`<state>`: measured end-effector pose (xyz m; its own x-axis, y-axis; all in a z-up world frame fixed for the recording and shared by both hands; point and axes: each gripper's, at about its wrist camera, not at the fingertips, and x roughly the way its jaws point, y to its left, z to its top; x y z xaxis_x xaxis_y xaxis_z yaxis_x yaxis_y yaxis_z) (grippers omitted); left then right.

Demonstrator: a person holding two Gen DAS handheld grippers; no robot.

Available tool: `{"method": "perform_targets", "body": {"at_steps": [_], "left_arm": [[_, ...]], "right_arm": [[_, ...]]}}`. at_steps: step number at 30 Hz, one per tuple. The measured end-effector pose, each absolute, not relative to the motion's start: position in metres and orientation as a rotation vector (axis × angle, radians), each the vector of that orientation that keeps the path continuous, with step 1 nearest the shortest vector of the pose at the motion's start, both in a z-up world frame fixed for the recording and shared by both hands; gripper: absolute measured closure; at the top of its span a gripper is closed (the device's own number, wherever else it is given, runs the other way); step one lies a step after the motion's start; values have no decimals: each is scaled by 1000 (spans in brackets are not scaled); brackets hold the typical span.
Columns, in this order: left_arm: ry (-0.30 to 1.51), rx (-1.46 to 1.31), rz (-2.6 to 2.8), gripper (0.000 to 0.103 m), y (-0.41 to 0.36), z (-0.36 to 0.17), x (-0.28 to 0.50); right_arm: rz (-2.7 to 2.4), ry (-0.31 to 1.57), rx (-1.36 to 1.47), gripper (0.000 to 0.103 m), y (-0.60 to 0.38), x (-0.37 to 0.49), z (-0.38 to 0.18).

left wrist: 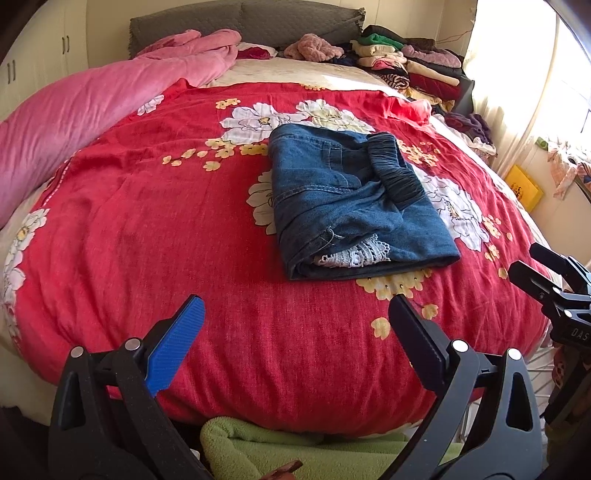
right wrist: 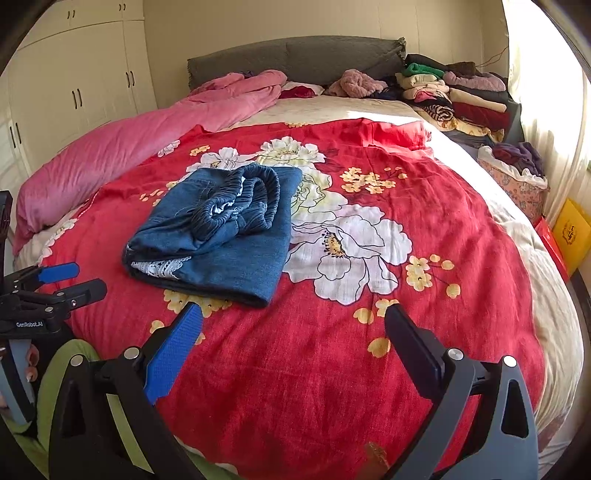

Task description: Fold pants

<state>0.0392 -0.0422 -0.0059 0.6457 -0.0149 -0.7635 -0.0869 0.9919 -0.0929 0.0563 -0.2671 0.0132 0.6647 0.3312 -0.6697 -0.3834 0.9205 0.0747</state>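
Bed: red floral blanket [left wrist: 184, 229] [right wrist: 369, 369] spread over the bed, grey headboard [left wrist: 258, 26] [right wrist: 295, 59] at the far end.
Pants: folded blue denim pants [left wrist: 351, 199] [right wrist: 221, 240] lie on the blanket, ahead and slightly right of the left hand-held gripper [left wrist: 295, 314], ahead and to the left of the right hand-held gripper [right wrist: 293, 321]; elastic waistband on top, white lace at the near edge.
Left hand-held gripper: jaws spread wide, nothing between them, held over the blanket short of the pants.
Right hand-held gripper: jaws spread wide, holding nothing, apart from the pants.
Far left of both: pink duvet [left wrist: 74, 110] [right wrist: 129, 136] along the bed's edge.
Far right of both: stacked clothes [left wrist: 413, 62] [right wrist: 461, 92] beside the headboard.
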Motion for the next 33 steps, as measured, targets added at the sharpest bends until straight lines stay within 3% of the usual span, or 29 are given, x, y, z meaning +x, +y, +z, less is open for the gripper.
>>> {"method": "perform_targets", "body": {"at_steps": [33], "left_arm": [[874,-121,40,9,-42,-3,40]], "right_arm": [[403,728,-79,5,-267,54,17]]}}
